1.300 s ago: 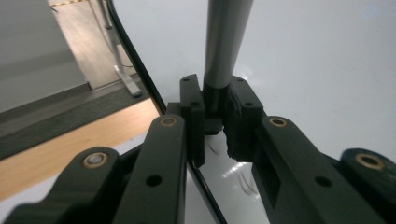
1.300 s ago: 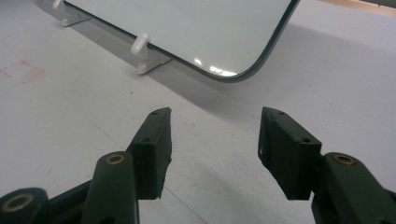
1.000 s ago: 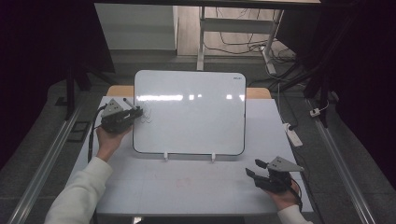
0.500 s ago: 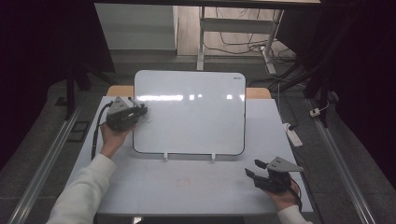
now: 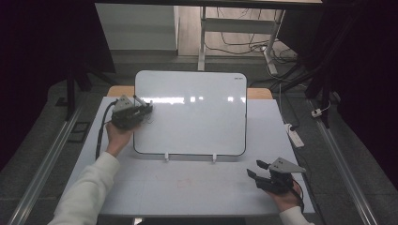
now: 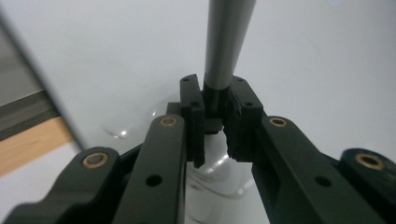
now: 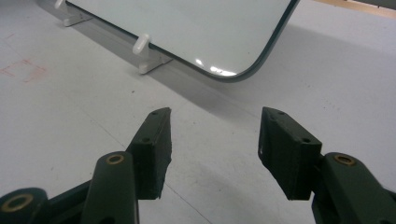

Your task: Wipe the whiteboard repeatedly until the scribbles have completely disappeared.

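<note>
A white board lies on the pale table, with its glossy face in the left gripper view. My left gripper hovers over the board's left edge, shut on a grey marker that sticks out past the jaws toward the board. The left gripper grips the marker's dark end between its pads. My right gripper rests at the table's front right, open with nothing between its fingers. In its own view the right gripper faces the board's rounded corner.
Two white feet stick out from the board's near edge. A faint red mark lies on the table in front of the board. Right of the table, a white power strip lies on the floor.
My left gripper has moved a little to the right, from beside the board onto its left edge, still holding the marker. The right gripper has kept still.
</note>
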Motion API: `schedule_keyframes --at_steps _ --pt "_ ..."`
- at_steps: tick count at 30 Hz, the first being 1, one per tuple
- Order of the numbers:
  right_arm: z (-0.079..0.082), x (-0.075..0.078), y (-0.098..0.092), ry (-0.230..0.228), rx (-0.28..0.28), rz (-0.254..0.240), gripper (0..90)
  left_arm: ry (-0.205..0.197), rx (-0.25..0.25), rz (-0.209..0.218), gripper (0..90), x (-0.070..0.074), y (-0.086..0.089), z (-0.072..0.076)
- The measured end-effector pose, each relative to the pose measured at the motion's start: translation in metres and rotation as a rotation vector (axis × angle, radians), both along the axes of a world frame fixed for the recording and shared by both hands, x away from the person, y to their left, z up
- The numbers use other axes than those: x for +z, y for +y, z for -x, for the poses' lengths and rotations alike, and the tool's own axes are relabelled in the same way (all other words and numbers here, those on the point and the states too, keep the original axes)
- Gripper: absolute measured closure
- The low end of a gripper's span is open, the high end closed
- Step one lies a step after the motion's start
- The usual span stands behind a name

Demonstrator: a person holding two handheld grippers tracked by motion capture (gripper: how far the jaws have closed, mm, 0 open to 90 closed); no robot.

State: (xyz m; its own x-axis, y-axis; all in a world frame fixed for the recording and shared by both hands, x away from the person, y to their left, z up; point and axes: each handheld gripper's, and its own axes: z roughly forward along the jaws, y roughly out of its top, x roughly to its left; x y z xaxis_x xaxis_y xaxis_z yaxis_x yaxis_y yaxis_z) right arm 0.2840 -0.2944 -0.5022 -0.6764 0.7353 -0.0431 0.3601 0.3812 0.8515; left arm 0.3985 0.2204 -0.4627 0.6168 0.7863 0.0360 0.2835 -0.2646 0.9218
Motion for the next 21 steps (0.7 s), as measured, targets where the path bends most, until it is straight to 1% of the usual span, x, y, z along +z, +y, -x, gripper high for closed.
schedule_keyframes --at_steps 1,2,3,4,6,7,8,10,11,14,16,17,18,20,21 --pt "0.0 0.001 0.0 -0.003 0.0 -0.001 44.2 -0.01 0.0 -0.022 77.7 -0.001 -0.002 0.003" --pt "0.0 0.001 0.0 -0.005 -0.002 -0.003 44.1 -0.015 0.0 -0.034 77.7 0.001 -0.002 0.002" --pt "0.0 0.002 0.0 -0.006 -0.004 -0.005 44.2 -0.021 0.017 -0.032 77.7 0.004 0.0 0.0" --pt "-0.001 0.002 -0.001 -0.005 -0.006 -0.005 44.2 -0.023 0.037 -0.023 77.7 0.008 0.004 -0.003" --pt "-0.001 0.001 0.0 -0.003 -0.006 -0.003 44.1 -0.015 0.07 0.013 77.7 0.016 0.014 -0.012" --pt "-0.001 0.001 0.0 -0.002 -0.005 -0.001 44.1 -0.007 0.074 0.024 77.7 0.018 0.017 -0.016" --pt "-0.001 0.001 0.001 -0.002 -0.002 0.001 44.1 0.001 0.073 0.03 77.7 0.018 0.017 -0.017" --pt "0.0 0.001 0.002 -0.004 0.0 0.001 44.1 0.002 0.049 0.003 77.7 0.014 0.013 -0.012" --pt "0.0 0.001 0.002 -0.006 0.001 -0.001 44.1 0.001 0.033 -0.01 77.7 0.01 0.01 -0.007" --pt "0.0 0.0 0.002 0.001 0.002 -0.001 44.0 0.014 -0.02 -0.021 77.7 -0.008 0.002 0.011" --pt "0.0 -0.001 0.001 0.002 0.003 0.001 44.0 0.017 -0.039 -0.035 77.7 -0.017 -0.002 0.021" --pt "0.0 -0.001 0.001 0.003 0.003 0.002 44.0 0.011 -0.039 -0.045 77.7 -0.017 -0.002 0.023" --pt "0.0 -0.001 0.002 0.002 0.002 0.002 44.1 0.009 -0.037 -0.05 77.7 -0.015 -0.002 0.021" --pt "-0.001 0.0 0.002 -0.001 0.001 0.001 44.0 -0.003 -0.007 -0.05 77.7 -0.009 0.0 0.016" --pt "-0.001 0.0 0.002 -0.001 0.001 0.002 44.0 -0.003 0.005 -0.041 77.7 -0.004 0.003 0.011"
